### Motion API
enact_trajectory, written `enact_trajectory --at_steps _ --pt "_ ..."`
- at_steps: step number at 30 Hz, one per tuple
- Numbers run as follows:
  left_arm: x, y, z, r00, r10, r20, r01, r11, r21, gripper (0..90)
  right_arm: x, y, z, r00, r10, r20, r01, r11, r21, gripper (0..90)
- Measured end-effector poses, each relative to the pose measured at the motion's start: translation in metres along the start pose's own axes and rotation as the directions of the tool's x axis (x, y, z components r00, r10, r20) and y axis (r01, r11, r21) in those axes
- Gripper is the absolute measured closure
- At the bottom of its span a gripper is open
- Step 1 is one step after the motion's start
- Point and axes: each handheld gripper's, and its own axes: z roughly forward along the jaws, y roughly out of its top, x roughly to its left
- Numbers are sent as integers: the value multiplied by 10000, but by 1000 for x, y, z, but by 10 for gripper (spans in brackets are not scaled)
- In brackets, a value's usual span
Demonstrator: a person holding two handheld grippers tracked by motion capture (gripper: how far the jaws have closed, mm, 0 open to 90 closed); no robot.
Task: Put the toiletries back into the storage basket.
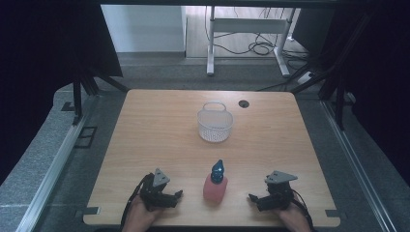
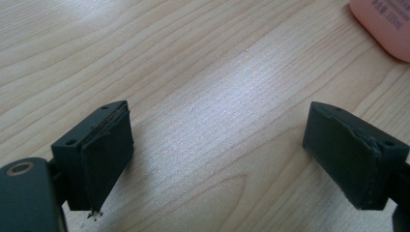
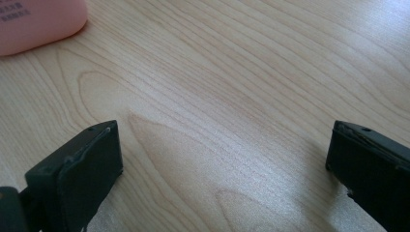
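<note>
Faintly, pink bottle (image 2: pixel 387 24) label reads "350mL" (upside down).

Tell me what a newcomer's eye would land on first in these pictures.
Probably the pink bottle with its dark blue cap, standing upright near the front edge of the wooden table, between the two claws. Next, the white mesh basket farther back, near the middle of the table. The left claw and right claw rest either side of the bottle, both open and holding nothing.
</note>
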Motion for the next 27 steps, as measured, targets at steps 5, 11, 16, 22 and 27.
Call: enact_trajectory --at_steps 5,11,16,22,27 --pt "0 0 0 10000 -7 7 7 10000 -3 102 1 0 0 10000 27 0 -27 10000 35 0" --pt "0 0 0 10000 0 6 0 10000 1 102 3 1 -2 9999 15 -119 -14 10000 56 17" --pt "0 0 0 10000 -5 8 5 10000 -3 102 5 3 -4 9998 -68 -202 68 10000 -12 25" --pt "0 0 0 10000 -9 11 9 10000 -6 102 7 5 -8 9995 -190 -267 187 9997 -127 28" --pt "0 0 0 10000 -9 9 9 10000 -9 102 10 7 -10 9987 -336 -374 334 9994 -60 28"
